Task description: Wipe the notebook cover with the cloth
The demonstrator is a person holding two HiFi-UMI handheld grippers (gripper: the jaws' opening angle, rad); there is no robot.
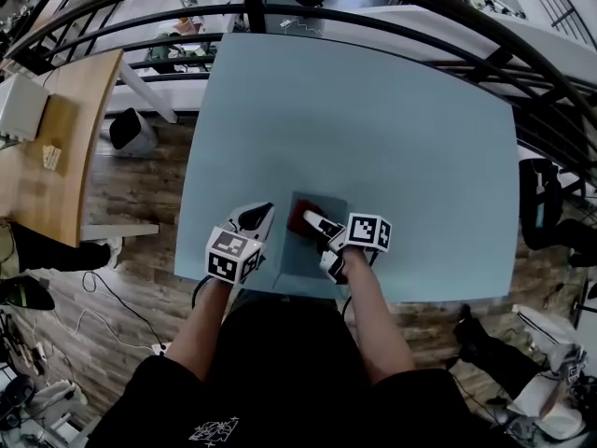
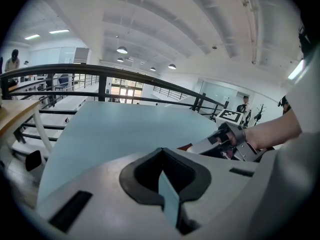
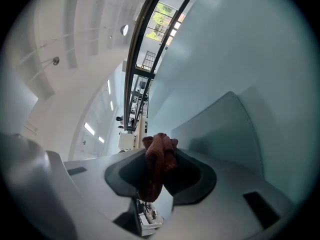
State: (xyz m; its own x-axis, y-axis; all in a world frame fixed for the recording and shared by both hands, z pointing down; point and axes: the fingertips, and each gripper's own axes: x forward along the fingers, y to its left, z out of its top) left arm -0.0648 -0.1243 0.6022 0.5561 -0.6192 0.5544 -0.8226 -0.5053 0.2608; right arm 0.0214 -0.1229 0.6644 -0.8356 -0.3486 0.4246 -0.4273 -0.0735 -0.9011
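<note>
The pale blue tabletop (image 1: 373, 110) carried the grey notebook (image 1: 297, 255) at its near edge, long axis running away from the person. The left gripper (image 1: 262, 217), just left of the notebook, had closed on what looked like its left edge. The right gripper (image 1: 309, 220) pinched the reddish-brown cloth (image 1: 298, 217) over the cover's far left corner; most of the cover lay beneath and behind it, so the wipe likely fell to this gripper

No legible text, shirt print (image 1: 214, 428) too small to read
</note>
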